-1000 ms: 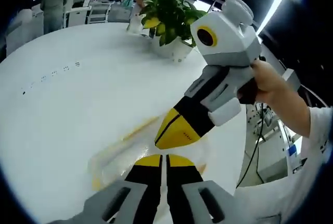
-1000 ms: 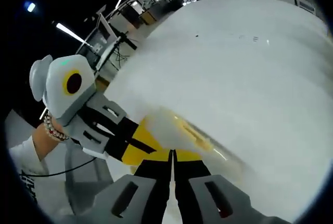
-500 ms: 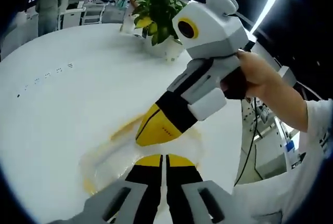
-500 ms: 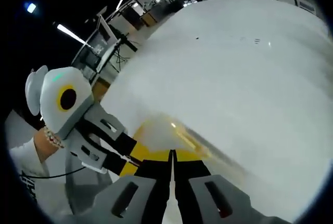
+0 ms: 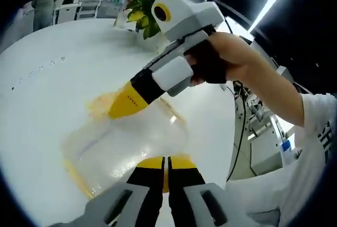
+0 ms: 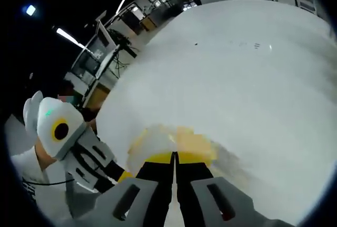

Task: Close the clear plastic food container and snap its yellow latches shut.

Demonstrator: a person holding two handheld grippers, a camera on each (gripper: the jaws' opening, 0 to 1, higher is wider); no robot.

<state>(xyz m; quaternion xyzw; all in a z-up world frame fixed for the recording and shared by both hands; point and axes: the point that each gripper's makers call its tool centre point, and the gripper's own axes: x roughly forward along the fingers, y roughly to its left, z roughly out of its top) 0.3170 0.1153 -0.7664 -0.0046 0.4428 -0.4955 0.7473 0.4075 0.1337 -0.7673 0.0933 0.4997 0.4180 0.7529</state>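
Observation:
The clear plastic container [image 5: 118, 145] with yellow latches lies on the white table [image 5: 47, 95], just ahead of my left gripper [image 5: 166, 159]. That gripper's jaws are shut, their tips at the container's near edge. My right gripper [image 5: 122, 106] reaches in from the upper right, held by a hand [image 5: 221, 61]. Its shut yellow tip rests on the container's far yellow edge. In the right gripper view, my right gripper [image 6: 175, 156] is shut against a yellow latch [image 6: 181, 141] and the blurred clear lid. The left gripper [image 6: 73, 145] stands at the lower left.
A potted green plant [image 5: 139, 8] stands at the far side of the table. Beyond it are desks and a standing person [image 5: 45, 0]. The table's edge [image 5: 224, 132] runs on the right, with cables and equipment below. Open white tabletop [image 6: 253, 79] stretches away.
The right gripper has swung left across the container to its far edge. The container now shows larger and more from above. In the right gripper view the left gripper has dropped lower left.

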